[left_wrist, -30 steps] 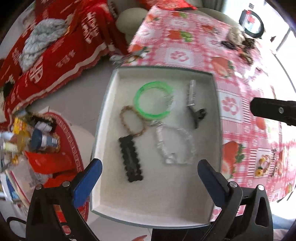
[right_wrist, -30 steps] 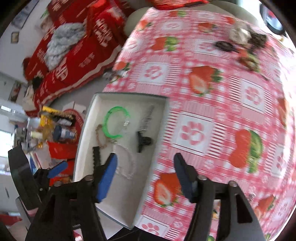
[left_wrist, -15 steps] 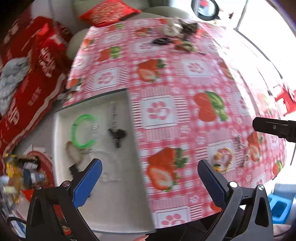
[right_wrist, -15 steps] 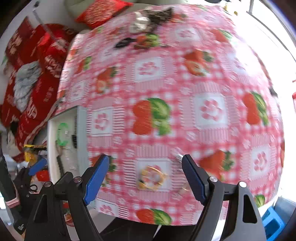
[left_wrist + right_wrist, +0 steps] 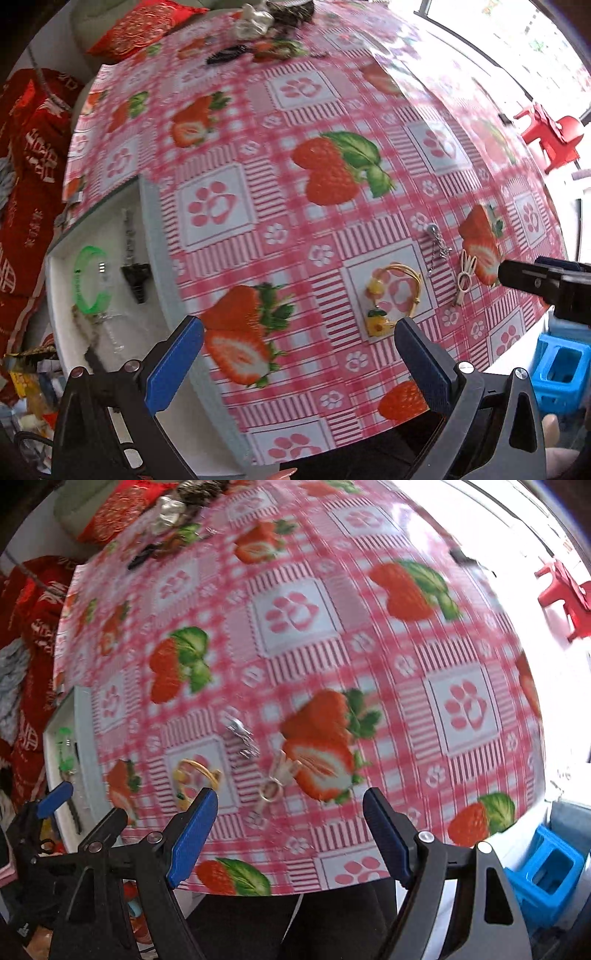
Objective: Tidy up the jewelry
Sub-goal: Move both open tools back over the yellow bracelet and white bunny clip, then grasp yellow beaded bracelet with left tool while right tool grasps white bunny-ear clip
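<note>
A table [image 5: 332, 110] under a pink strawberry cloth fills both views. At its left edge sits a white tray [image 5: 147, 206] holding a green bangle [image 5: 86, 280] and a black clip [image 5: 136, 275]. Near the front lie a gold bracelet [image 5: 397, 291], a silver chain [image 5: 436, 243] and a pale hairpin [image 5: 463, 278]. The left gripper [image 5: 295, 365] and right gripper [image 5: 291, 834] both hang wide apart, holding nothing; the right one's jaws have just been opening.

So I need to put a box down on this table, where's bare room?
The wide middle of the tablecloth is bare, between the tray and the gold bracelet. It is crowded by the clips near the front edge and the heap at the far end.
</note>
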The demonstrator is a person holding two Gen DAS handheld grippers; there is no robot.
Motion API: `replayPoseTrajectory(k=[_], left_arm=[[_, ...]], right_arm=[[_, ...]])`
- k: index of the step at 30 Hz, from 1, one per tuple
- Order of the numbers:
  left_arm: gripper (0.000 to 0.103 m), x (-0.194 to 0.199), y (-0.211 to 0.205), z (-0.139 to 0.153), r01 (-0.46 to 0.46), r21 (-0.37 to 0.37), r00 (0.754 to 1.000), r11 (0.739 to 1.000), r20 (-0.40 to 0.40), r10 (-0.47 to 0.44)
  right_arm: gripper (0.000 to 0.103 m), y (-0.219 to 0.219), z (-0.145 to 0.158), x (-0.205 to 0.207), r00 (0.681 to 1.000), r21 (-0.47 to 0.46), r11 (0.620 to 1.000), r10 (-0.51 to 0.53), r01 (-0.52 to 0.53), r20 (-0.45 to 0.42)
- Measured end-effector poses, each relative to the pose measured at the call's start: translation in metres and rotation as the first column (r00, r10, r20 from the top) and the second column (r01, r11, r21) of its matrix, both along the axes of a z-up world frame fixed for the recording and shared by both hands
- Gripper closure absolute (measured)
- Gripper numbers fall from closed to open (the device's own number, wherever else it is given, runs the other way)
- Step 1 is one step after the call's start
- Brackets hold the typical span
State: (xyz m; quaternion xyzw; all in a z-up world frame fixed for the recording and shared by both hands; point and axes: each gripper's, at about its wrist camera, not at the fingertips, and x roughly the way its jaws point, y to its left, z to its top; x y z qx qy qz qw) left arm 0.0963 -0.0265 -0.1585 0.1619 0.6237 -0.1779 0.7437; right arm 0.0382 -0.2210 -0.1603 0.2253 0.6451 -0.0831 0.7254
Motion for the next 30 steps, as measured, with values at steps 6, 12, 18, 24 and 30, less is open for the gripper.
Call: replayPoseTrajectory(k=[6,12,18,24,30], left_arm=[[0.0,-0.003,-0.016,-0.017,0.033,0.003,0.999,0.999,-0.02,-0.033],[0.0,-0.011,-0.028,-0.028,0.076,-0.003,0.997,0.997,-0.032,-0.077],[0.0,-0.015,-0.037,-0.041,0.093,0.002,0.995,0.996,-0.032,-0.093],[0.0,-0.015,-0.045,-0.049,0.09,0.014,0.996,0.996,-0.01,-0.09],[0.006,-0.006,-0.047,-0.067,0.076,0.039,0.997,0.996,-0.011,-0.075]], right_arm=[[0.02,0.0,-0.015,-0.013,0.999,-0.01,1.0,-0.018,0.017,-0.026],[0.02,-0.004,-0.024,-0.021,0.999,-0.013,0.999,-0.037,0.037,-0.029],[0.022,-0.004,-0.028,-0.019,0.999,0.007,0.999,-0.052,0.052,-0.014],[0.04,0.011,-0.039,-0.003,0.999,0.032,0.999,-0.039,0.04,-0.022],[0.051,0.031,-0.051,0.012,0.999,0.018,1.0,0.001,0.0,-0.047]])
